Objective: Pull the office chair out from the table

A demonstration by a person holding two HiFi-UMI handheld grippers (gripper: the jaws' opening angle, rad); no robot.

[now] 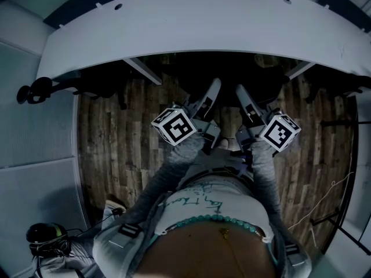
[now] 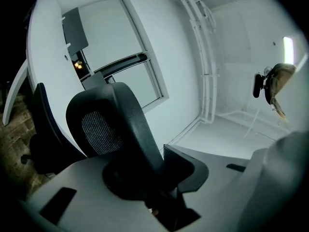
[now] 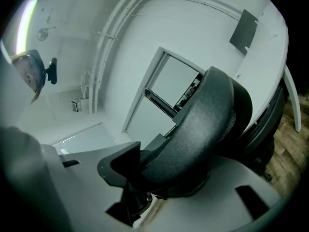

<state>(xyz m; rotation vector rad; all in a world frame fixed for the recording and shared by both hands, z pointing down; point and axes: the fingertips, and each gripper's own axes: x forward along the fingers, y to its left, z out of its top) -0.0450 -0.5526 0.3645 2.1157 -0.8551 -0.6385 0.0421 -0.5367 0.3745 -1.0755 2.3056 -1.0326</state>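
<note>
The black office chair (image 1: 232,77) stands tucked under the white table (image 1: 203,22), mostly lost in shadow in the head view. Both grippers reach forward to it side by side, the left gripper (image 1: 212,92) and the right gripper (image 1: 242,95). In the left gripper view the chair's curved mesh top piece (image 2: 113,124) runs between the grey jaws of the left gripper (image 2: 159,180), which are shut on it. In the right gripper view the same padded top piece (image 3: 207,124) is clamped by the right gripper (image 3: 161,182).
More black chairs sit along the table at the left (image 1: 35,90) and the right (image 1: 342,83); one also shows in the left gripper view (image 2: 43,129). Wooden plank floor (image 1: 116,143) lies under me. A cable (image 1: 324,196) trails at the right, and a dark round object (image 1: 43,233) lies at bottom left.
</note>
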